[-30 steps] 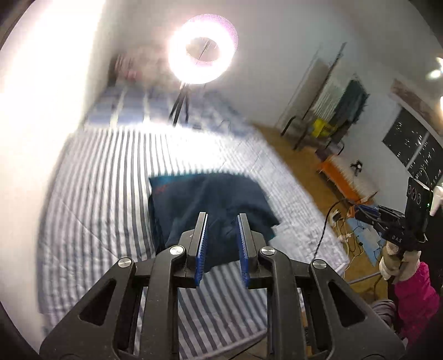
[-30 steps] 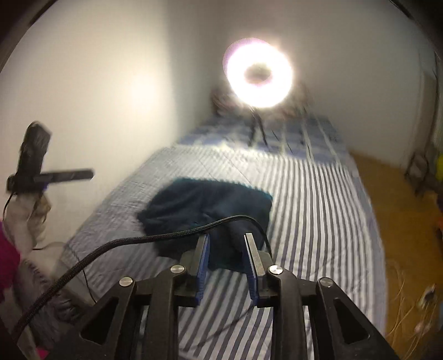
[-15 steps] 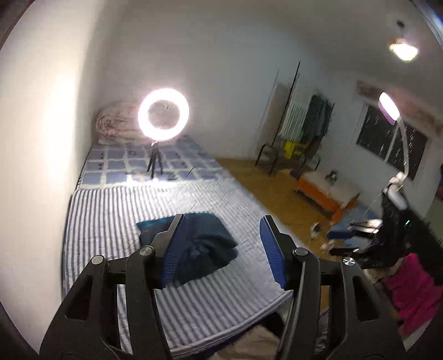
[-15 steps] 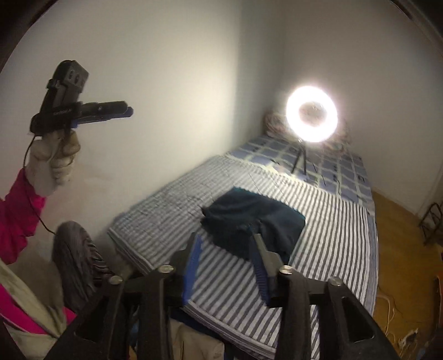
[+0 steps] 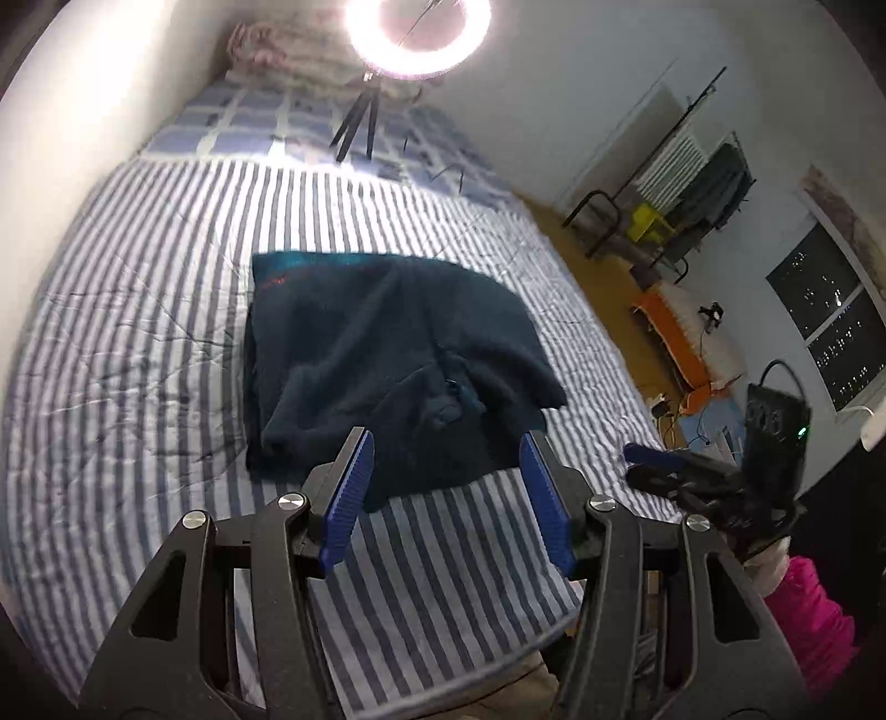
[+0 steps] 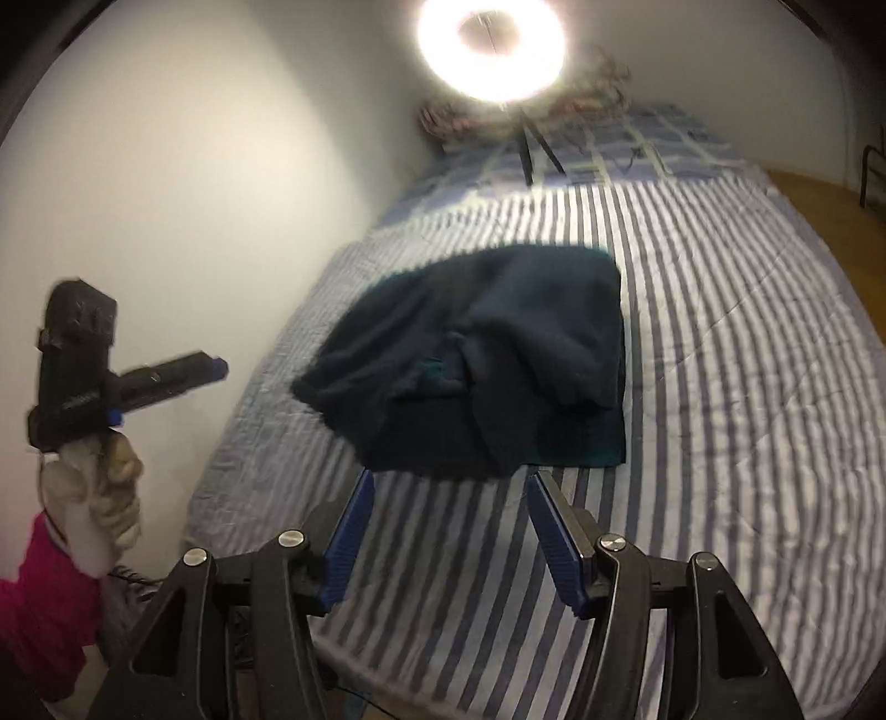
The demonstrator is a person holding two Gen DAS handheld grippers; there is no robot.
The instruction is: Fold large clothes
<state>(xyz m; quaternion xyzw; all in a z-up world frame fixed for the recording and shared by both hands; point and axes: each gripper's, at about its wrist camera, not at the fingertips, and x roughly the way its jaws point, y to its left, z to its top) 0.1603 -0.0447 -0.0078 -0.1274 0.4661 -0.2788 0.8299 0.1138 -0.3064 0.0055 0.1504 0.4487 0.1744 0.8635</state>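
A dark navy fleece garment (image 5: 387, 360) lies loosely folded in a rumpled heap on the blue-and-white striped bed (image 5: 127, 343). In the right wrist view the same garment (image 6: 487, 360) sits mid-bed on the striped cover (image 6: 720, 343). My left gripper (image 5: 446, 443) hovers open just above the garment's near edge, nothing between its blue pads (image 5: 349, 493). My right gripper (image 6: 448, 482) hangs over the near hem with its jaws opening and nothing between them. Each gripper also shows in the other's view, the right gripper (image 5: 664, 465) at right and the left gripper (image 6: 183, 371) at left, held by a gloved hand (image 6: 94, 493).
A lit ring light on a tripod (image 5: 418, 33) stands on the bed's far end beside a rolled quilt (image 5: 260, 44). A white wall (image 6: 166, 166) runs along the bed. Wooden floor, an orange bench (image 5: 670, 338), a chair and a clothes rack (image 5: 692, 183) lie beyond the bed's other side.
Both grippers rose and pulled back from the garment, opened, then dropped toward its near edge again. The garment stays in its heap.
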